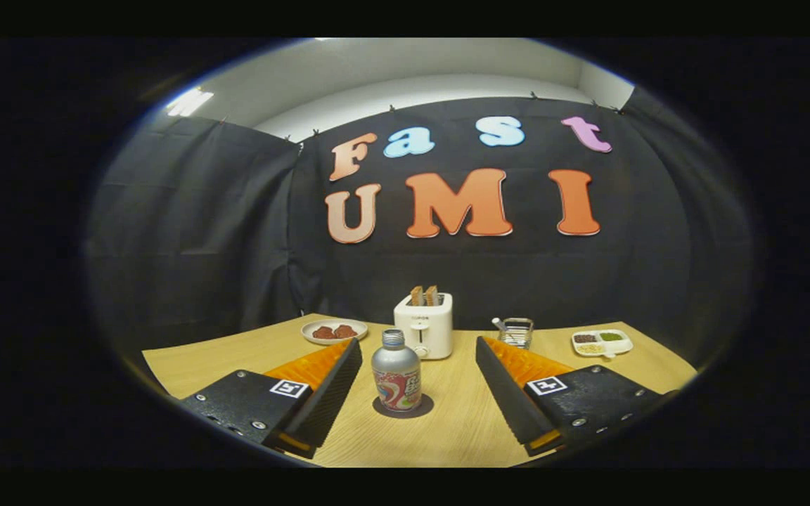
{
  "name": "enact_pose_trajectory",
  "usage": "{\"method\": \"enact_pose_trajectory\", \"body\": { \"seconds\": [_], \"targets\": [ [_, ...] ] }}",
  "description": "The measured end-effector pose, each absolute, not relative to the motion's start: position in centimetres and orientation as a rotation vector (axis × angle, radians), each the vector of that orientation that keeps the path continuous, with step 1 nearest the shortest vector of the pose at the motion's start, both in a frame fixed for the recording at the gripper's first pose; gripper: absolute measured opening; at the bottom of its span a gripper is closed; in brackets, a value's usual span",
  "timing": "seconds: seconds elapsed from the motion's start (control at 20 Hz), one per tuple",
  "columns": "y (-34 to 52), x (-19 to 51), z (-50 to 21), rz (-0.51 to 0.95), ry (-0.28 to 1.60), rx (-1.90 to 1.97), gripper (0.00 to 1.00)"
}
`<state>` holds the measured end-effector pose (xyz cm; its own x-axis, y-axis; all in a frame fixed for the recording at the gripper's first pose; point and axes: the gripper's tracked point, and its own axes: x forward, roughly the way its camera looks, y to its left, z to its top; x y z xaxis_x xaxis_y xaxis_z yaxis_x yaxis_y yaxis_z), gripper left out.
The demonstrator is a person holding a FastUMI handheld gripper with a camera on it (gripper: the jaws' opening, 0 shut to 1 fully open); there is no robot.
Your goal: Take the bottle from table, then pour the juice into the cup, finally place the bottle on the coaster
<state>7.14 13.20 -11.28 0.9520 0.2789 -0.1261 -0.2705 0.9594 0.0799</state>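
Bottle [396,371] stands upright on the dark round coaster [403,407], its silver body and capped neck plain in the gripper view; it sits on the wooden table [461,422], in the gap between the two fingers and touching neither; the gripper [419,351] is spread wide, its fingers well apart and gripping nothing, one finger [328,390] to the left of the bottle and the other to its right; the bottle lies about level with the fingertips, nearer the left one.

Beyond the bottle, just behind it and slightly to its right, stands a white toaster [424,325] with two slices of toast [423,295] sticking up from its slots; to the left of the toaster a round plate [334,331] carries some dark reddish pieces of food; to the right of the toaster is a clear glass cup [516,332] with something pale leaning in it, though what it is cannot be made out; farther right again lies a white divided tray [602,342] holding small heaps in dark, green and pale tones; all these stand along the far side of the table, before the black cloth wall.
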Motion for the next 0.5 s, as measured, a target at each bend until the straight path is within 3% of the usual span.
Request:
{"method": "enact_pose_trajectory", "body": {
  "seconds": [0.3, 0.5],
  "targets": [
    [9.7, 1.9, -6.0, 0.205, 0.025, 0.027, 0.97],
    [7.4, -0.9, -6.0, 0.146, 0.038, 0.050, 0.97]
  ]
}}
